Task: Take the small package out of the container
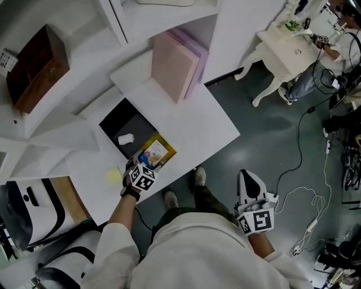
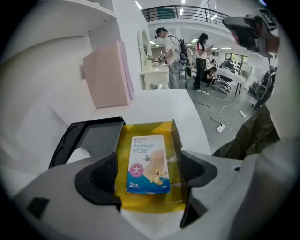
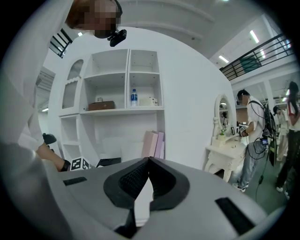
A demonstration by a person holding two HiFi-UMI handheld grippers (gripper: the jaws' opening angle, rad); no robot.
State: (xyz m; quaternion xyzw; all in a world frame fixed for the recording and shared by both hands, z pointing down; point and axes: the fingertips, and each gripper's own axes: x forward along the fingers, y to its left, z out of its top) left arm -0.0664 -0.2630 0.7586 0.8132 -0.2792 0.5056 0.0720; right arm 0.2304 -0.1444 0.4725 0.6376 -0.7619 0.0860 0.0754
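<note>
Tabletop (image 2: 159, 103), package (image 2: 147, 157) seemingly within left claw (image 2: 149, 169)

We read print only on the small package (image 2: 147, 164), which lies between the fingers (image 2: 101, 176) of the left gripper (image 2: 149, 180). "Bandage" stands near its top, with "创口贴" beneath it. "大" sits in a pink circle toward the left finger, with "2" below. The brand line at the very top is too small to confirm.

Bright, even indoor light; ceiling lights (image 2: 183, 2) glare far beyond the left gripper (image 2: 148, 174). Both gripper views bend and darken at their edges.
</note>
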